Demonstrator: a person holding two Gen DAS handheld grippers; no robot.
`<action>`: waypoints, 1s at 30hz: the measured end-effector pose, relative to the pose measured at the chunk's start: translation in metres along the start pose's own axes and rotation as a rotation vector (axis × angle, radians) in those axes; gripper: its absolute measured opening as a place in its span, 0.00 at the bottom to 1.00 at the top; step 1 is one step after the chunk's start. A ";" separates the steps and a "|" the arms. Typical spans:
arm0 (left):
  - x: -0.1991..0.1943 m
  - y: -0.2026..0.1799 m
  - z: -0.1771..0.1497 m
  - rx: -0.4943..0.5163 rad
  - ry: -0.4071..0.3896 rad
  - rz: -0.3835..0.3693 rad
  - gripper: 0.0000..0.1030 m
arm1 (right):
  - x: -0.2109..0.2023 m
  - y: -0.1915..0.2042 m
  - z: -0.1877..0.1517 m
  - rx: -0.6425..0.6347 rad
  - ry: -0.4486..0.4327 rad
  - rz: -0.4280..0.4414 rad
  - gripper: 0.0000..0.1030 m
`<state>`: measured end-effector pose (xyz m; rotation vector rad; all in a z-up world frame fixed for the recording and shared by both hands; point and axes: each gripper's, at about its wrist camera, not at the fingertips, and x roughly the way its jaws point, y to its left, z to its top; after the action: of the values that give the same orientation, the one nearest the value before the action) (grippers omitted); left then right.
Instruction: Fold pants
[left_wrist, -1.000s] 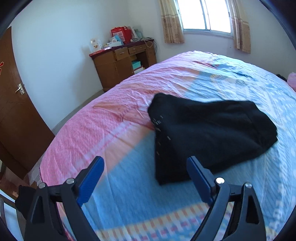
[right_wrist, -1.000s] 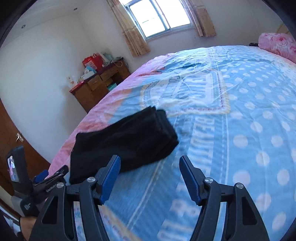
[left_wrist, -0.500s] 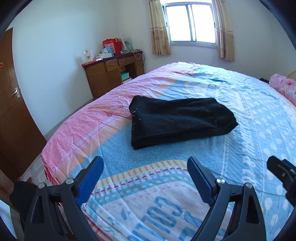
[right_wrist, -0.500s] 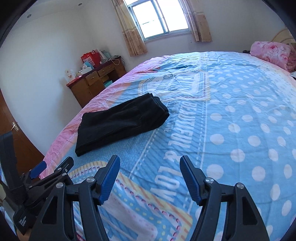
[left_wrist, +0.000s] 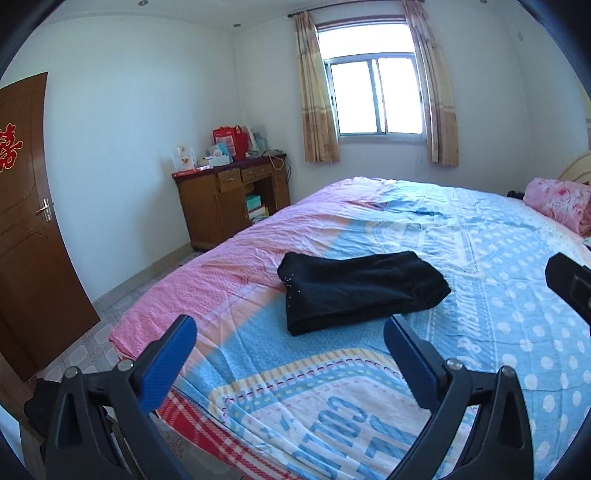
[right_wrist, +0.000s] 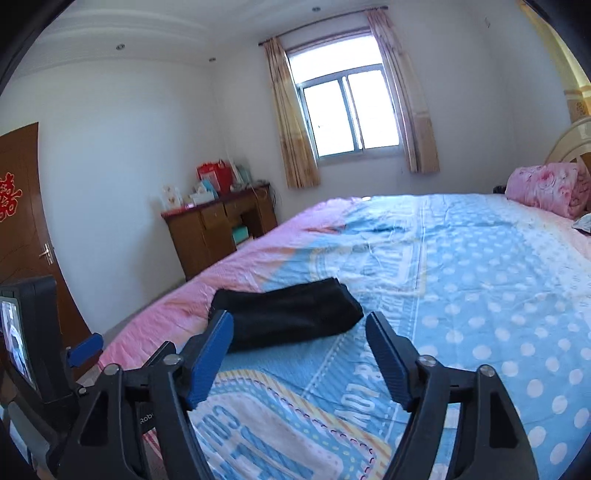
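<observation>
The black pants (left_wrist: 360, 290) lie folded into a compact rectangle on the bed, near its pink left side; they also show in the right wrist view (right_wrist: 291, 315). My left gripper (left_wrist: 290, 334) is open and empty, held well back from the pants over the foot of the bed. My right gripper (right_wrist: 299, 330) is open and empty, also back from the pants. The left gripper's body (right_wrist: 85, 345) shows at the left of the right wrist view, and part of the right gripper (left_wrist: 570, 284) at the right edge of the left wrist view.
The bed (left_wrist: 498, 295) has a blue polka-dot and pink cover. A pink rolled quilt (left_wrist: 557, 201) lies at the head. A wooden desk (left_wrist: 231, 201) with boxes stands by the far wall, a brown door (left_wrist: 26, 229) at left, a curtained window (left_wrist: 375, 98) behind.
Both grippers have pulled back and up away from the pants, which now look smaller and farther off. The pants stay folded in place.
</observation>
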<state>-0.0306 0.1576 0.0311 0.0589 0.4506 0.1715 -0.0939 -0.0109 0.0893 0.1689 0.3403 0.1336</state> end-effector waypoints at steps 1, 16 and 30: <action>-0.003 0.003 -0.001 -0.004 -0.003 -0.002 1.00 | -0.005 0.002 0.001 0.002 -0.009 0.004 0.75; -0.055 0.004 0.000 0.019 -0.079 -0.044 1.00 | -0.057 0.017 -0.008 0.031 -0.033 -0.046 0.75; -0.053 -0.001 -0.003 0.034 -0.054 -0.019 1.00 | -0.063 0.012 -0.007 0.046 -0.047 -0.047 0.75</action>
<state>-0.0784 0.1475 0.0513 0.0925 0.3999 0.1427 -0.1560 -0.0080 0.1051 0.2090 0.3008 0.0753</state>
